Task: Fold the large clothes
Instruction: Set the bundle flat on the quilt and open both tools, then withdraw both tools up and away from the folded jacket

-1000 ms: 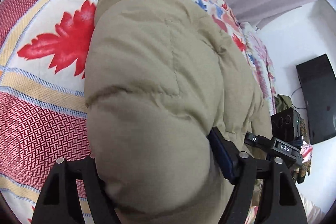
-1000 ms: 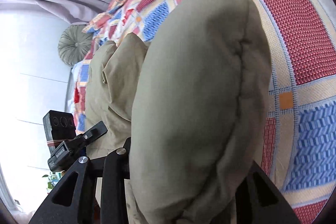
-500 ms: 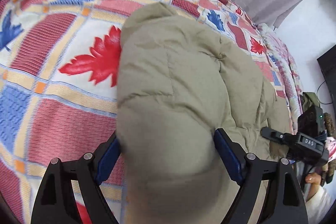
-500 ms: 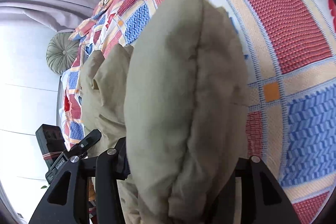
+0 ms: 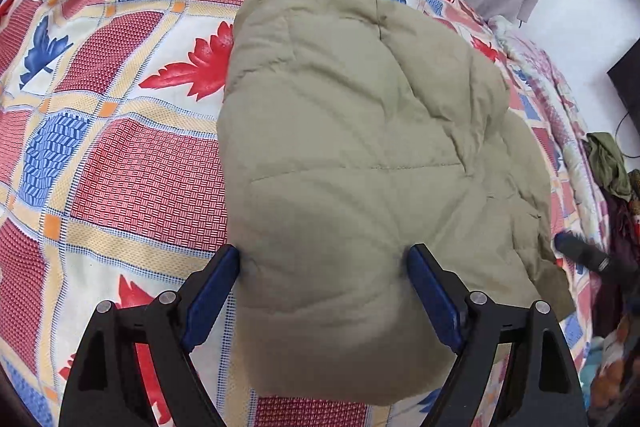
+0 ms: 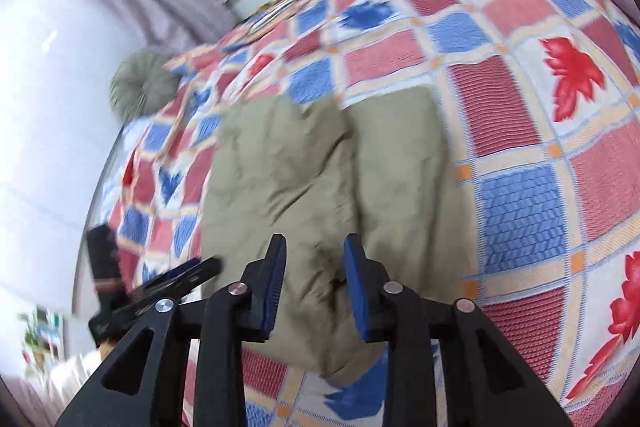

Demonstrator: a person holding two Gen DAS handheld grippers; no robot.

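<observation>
puffy jacket point(image 5: 360, 155) between spread left fingers point(image 5: 434, 301)

The right-wrist view is motion-blurred, so the dark object point(image 6: 160, 287) at lower left is unreadable. In the left-wrist view the padded jacket point(image 5: 360, 155) hides the bed cover point(image 5: 120, 163) beneath it, and the clutter point(image 5: 612, 187) at the right edge is cut off.

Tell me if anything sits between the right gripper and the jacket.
Nothing visible does. The right gripper hangs open just above the olive puffer jacket with only air between. The left gripper already straddles its near edge.
</observation>
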